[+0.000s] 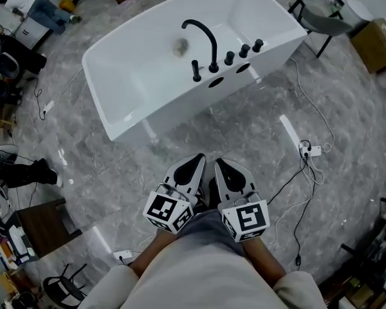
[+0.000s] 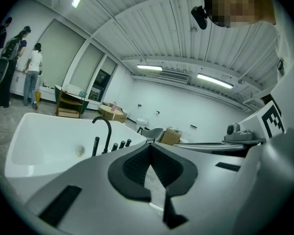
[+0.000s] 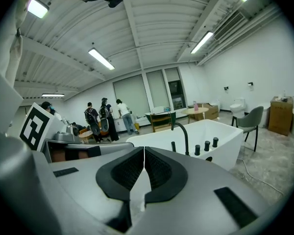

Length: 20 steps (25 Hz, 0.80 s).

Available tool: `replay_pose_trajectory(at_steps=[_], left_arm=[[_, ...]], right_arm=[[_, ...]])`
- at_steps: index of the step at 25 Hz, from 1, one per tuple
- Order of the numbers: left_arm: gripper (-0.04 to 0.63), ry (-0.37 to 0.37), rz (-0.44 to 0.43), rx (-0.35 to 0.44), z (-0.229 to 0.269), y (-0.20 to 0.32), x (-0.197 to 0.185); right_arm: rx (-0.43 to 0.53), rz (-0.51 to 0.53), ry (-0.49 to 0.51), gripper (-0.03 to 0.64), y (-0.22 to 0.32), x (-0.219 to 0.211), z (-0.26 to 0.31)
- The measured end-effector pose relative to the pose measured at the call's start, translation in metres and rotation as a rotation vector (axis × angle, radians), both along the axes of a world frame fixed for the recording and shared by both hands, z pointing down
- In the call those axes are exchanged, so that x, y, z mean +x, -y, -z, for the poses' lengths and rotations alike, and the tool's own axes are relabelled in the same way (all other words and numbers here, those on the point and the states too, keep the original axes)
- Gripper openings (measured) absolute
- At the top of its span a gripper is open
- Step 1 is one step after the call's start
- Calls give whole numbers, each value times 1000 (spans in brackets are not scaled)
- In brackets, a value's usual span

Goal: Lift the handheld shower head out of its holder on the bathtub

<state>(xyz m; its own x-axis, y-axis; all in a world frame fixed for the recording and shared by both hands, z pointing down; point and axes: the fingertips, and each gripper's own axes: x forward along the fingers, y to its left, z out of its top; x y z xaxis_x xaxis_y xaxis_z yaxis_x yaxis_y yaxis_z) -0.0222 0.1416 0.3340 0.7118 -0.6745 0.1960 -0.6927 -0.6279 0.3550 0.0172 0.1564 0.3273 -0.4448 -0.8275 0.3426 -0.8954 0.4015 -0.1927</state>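
Observation:
A white bathtub (image 1: 125, 76) stands on the grey floor ahead of me. On its near rim are a black arched faucet (image 1: 206, 37), a slim black handheld shower head (image 1: 196, 71) upright in its holder, and three black knobs (image 1: 244, 50). My left gripper (image 1: 198, 160) and right gripper (image 1: 219, 163) are side by side well short of the tub, both shut and empty. In the left gripper view the shower head (image 2: 95, 146) stands left of the gripper (image 2: 149, 147). In the right gripper view the shower head (image 3: 173, 146) is beyond and to the right of the gripper (image 3: 144, 150).
Cables and a power strip (image 1: 311, 151) lie on the floor to the right. A grey chair (image 1: 318, 19) and a cardboard box (image 1: 376, 44) stand behind the tub's right end. A dark stool (image 1: 45, 224) is at the lower left. Several people (image 3: 105, 117) stand far off.

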Motion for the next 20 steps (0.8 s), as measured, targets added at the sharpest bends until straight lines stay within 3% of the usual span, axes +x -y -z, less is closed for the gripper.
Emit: replay_pose_trajectory(at_steps=[6,11,14,20], left_arm=[[5,-5,47,40,12,29,27],[6,74,111,222,43,46,42],[6,67,106,231,46,48,52],[6,122,105,251,44,51,64]], right_arm=[[51,25,-8,20,32,40,13],[116,52,-19,20,52,59,31],[129,65,-16,20,56,64,32],[126,70,6,20,64,75,30]])
